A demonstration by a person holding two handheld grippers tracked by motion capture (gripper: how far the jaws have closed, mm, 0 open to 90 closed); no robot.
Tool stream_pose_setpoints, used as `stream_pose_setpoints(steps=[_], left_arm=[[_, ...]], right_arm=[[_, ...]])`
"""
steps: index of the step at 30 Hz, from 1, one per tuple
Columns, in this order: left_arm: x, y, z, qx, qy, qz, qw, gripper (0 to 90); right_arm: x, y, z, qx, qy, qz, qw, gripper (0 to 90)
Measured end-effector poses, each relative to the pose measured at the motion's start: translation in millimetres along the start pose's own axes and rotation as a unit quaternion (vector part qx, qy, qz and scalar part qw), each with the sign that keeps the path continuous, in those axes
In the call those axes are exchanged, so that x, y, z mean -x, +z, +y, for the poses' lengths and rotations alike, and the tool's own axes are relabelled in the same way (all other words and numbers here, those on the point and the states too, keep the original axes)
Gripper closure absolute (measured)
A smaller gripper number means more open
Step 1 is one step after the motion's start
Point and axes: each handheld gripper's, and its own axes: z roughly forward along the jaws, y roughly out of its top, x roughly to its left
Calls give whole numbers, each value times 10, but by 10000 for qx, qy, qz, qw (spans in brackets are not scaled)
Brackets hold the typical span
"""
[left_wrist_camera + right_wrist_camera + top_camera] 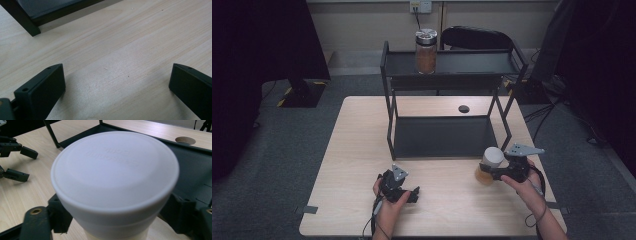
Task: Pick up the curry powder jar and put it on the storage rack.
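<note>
Here, right gripper (493, 172) clamped around white-lidded jar (490, 165), left gripper (414, 194) wide apart

Left black two-jaw gripper (404, 192), lower centre of high view: jaws spread wide, nothing between, held low by left hand (388, 200). Right black two-jaw gripper (490, 171), lower right: jaws clamped around white-lidded jar (490, 165), right hand (526, 181) behind.

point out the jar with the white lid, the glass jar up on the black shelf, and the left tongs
white-lidded jar (115, 170), right gripper view, lid top
metal-lidded glass jar (425, 56), high view, glass body
left tongs (117, 85), left gripper view, gap midway between tips
</note>
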Motion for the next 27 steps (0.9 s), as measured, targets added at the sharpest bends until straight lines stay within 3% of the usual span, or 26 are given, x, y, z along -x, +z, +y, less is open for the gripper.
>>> stream_pose_setpoints(steps=[6, 14, 21, 24, 27], left_arm=[[0, 0, 0, 1, 1, 1, 10000, 0], [1, 0, 0, 0, 7, 5, 10000, 0], [0, 0, 0, 0, 2, 1, 10000, 0], [1, 0, -1, 2, 0, 2, 10000, 0], [1, 0, 0, 1, 0, 2, 10000, 0]], right_arm=[[-3, 3, -28, 83, -123, 39, 9999, 326], [-48, 0, -76, 194, -315, -43, 9993, 349], [-83, -16, -117, 280, -265, -173, 9991, 352], [-117, -48, -98, 276, -401, -314, 9983, 352], [-85, -96, -44, 236, -377, -258, 9987, 352]])
